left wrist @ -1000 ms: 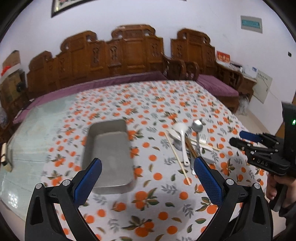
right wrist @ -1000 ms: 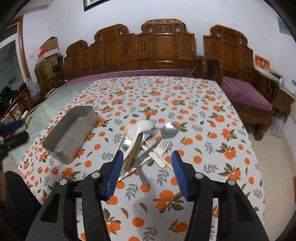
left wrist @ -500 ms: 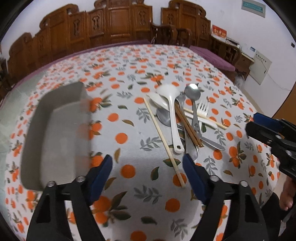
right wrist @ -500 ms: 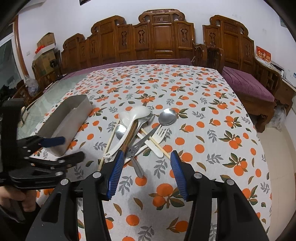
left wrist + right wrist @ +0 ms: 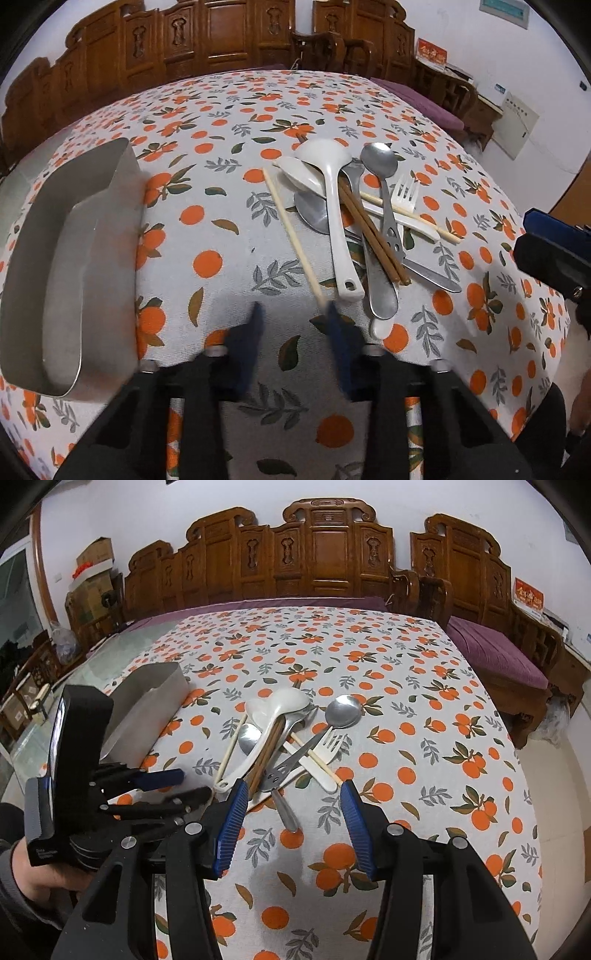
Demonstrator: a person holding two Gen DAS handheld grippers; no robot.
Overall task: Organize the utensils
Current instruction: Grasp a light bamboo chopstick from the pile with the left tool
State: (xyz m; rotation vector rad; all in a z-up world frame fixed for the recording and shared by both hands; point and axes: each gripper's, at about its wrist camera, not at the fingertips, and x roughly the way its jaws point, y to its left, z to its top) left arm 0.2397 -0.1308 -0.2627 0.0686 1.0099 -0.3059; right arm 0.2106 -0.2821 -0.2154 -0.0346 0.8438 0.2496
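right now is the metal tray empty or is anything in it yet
Empty. The metal tray shows only bare metal inside in the left wrist view; the utensils lie piled on the tablecloth beside it.

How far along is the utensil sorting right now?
Nothing sorted yet: the metal tray looks empty. In hand: the left gripper has just been closing at the near end of a pale chopstick. The rest of the utensil pile remains; right gripper is open.
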